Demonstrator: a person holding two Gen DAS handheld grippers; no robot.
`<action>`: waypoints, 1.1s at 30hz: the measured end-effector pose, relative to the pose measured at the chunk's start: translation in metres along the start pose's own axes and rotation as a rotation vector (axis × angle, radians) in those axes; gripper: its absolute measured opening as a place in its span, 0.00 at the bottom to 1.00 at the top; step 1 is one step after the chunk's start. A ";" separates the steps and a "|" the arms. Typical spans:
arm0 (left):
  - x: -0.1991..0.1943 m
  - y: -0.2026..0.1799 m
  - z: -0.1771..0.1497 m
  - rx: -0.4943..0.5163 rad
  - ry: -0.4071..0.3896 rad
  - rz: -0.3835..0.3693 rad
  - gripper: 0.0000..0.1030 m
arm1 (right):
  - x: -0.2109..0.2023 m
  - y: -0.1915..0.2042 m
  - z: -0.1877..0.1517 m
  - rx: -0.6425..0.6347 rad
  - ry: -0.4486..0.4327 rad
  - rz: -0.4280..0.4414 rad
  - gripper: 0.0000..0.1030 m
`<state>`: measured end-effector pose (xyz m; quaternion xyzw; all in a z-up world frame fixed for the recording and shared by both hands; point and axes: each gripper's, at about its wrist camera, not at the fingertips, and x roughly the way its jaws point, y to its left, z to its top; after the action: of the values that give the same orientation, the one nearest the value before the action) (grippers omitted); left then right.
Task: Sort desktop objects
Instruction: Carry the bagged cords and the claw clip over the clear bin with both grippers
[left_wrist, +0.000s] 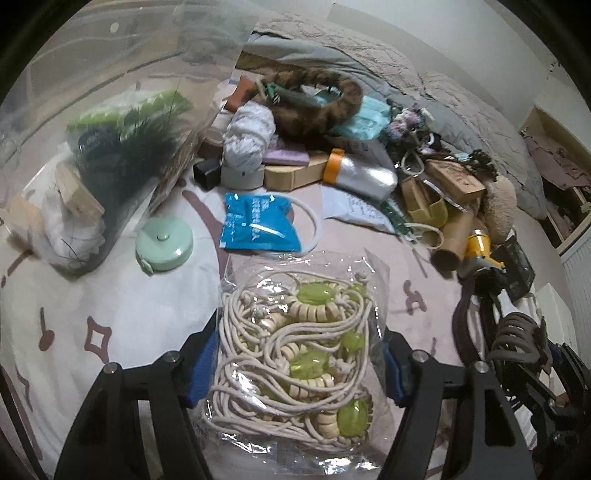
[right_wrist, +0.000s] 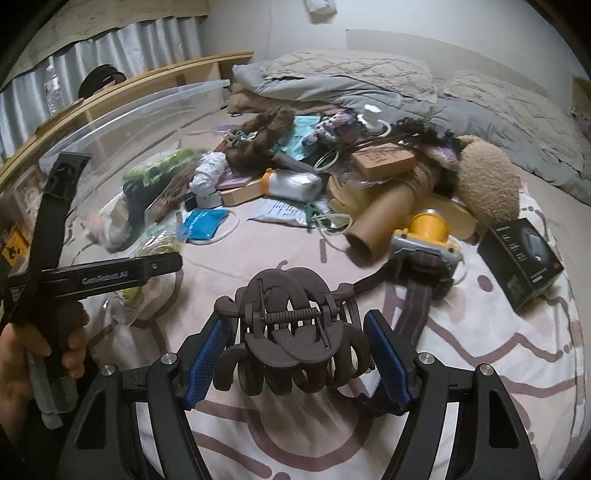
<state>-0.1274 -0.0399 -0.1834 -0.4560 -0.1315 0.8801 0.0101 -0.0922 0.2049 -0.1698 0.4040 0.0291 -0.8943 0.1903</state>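
Note:
My left gripper (left_wrist: 295, 365) is shut on a clear plastic bag of cream cord and green beads (left_wrist: 299, 336), held between its blue pads over the patterned bedsheet. My right gripper (right_wrist: 295, 354) is shut on a dark brown claw hair clip (right_wrist: 291, 325), which also shows at the right edge of the left wrist view (left_wrist: 517, 339). A clear plastic storage bin (left_wrist: 92, 122) stands at the left and holds a green packet, dark feathers and wooden blocks. The left gripper's body (right_wrist: 96, 277) shows in the right wrist view in front of that bin (right_wrist: 147, 110).
A mint round tape measure (left_wrist: 164, 240) and a blue packet (left_wrist: 258, 225) lie ahead of the bag. A pile of clutter (left_wrist: 332, 147) fills the back: yarn, fur, silver pouch, boxes, cardboard tube (right_wrist: 380, 218), yellow headlamp (right_wrist: 428, 229), black box (right_wrist: 521, 254), plush toy (right_wrist: 487, 181). Grey pillows lie behind.

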 end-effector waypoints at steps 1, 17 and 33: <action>-0.004 -0.002 0.002 0.003 -0.007 -0.006 0.69 | -0.002 0.000 0.001 0.002 -0.003 -0.005 0.73; -0.100 -0.041 0.045 0.149 -0.210 -0.079 0.69 | -0.057 0.008 0.057 0.043 -0.117 -0.043 0.73; -0.185 -0.019 0.099 0.210 -0.400 -0.046 0.69 | -0.103 0.061 0.132 0.008 -0.254 0.000 0.73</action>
<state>-0.1008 -0.0689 0.0237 -0.2659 -0.0488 0.9614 0.0513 -0.1025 0.1542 0.0008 0.2884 0.0014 -0.9383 0.1907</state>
